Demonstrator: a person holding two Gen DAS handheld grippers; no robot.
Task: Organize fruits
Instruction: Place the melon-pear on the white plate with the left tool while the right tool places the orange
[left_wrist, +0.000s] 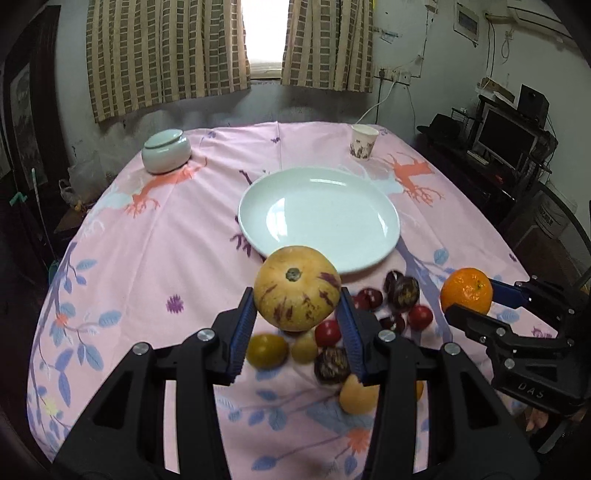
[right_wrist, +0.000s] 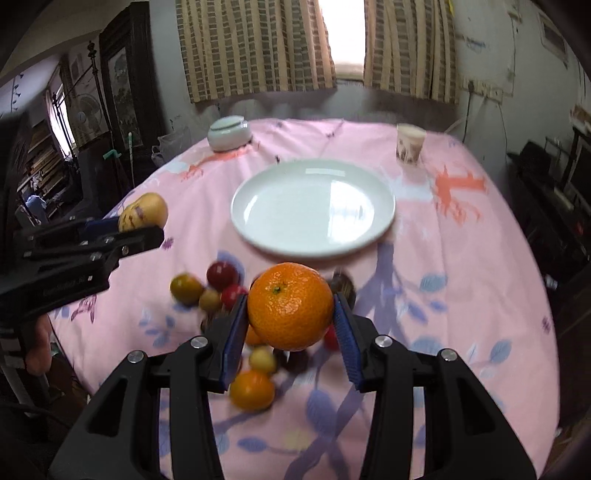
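Carry both fruits level over the white plate (left_wrist: 384, 206), which lies beyond the loose fruit pile (left_wrist: 328, 332), and lower before releasing so neither rolls off. Your left gripper (left_wrist: 297, 295) pinches the yellow streaked melon (left_wrist: 295, 291) just short of the plate's near rim, its stem end facing you, long axis roughly crosswise. Your right gripper (right_wrist: 290, 308) pinches the orange (right_wrist: 290, 306), stem up.

Left gripper (left_wrist: 297, 325) and right gripper (right_wrist: 291, 332) each point downward, pads clamped on a fruit.
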